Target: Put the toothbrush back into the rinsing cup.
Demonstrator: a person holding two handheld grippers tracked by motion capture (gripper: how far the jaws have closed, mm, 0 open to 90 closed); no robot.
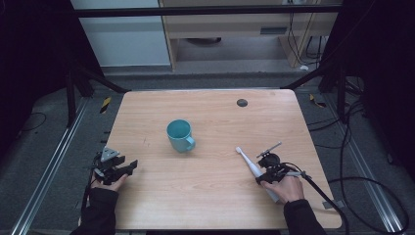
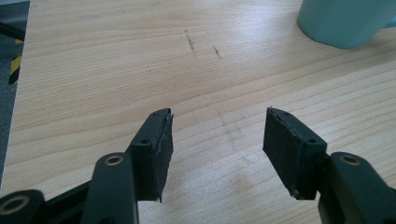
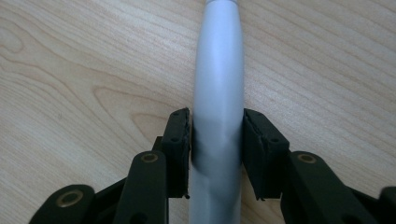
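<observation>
R gripper point(image 3: 217, 140) clamps toothbrush point(image 3: 218, 88); L gripper point(image 2: 217, 140) open, w/ nothing.

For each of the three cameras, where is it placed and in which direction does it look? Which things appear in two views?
High view: above the person's side, looking forward and down on the table; both forearms, left gripper, right gripper.
Left gripper view: rides the left gripper, looking along its open jaws over bare wood toward the teal mug.
Right gripper view: rides the right gripper, shut on the white toothbrush.
Shared: mug and toothbrush also show from above.
</observation>
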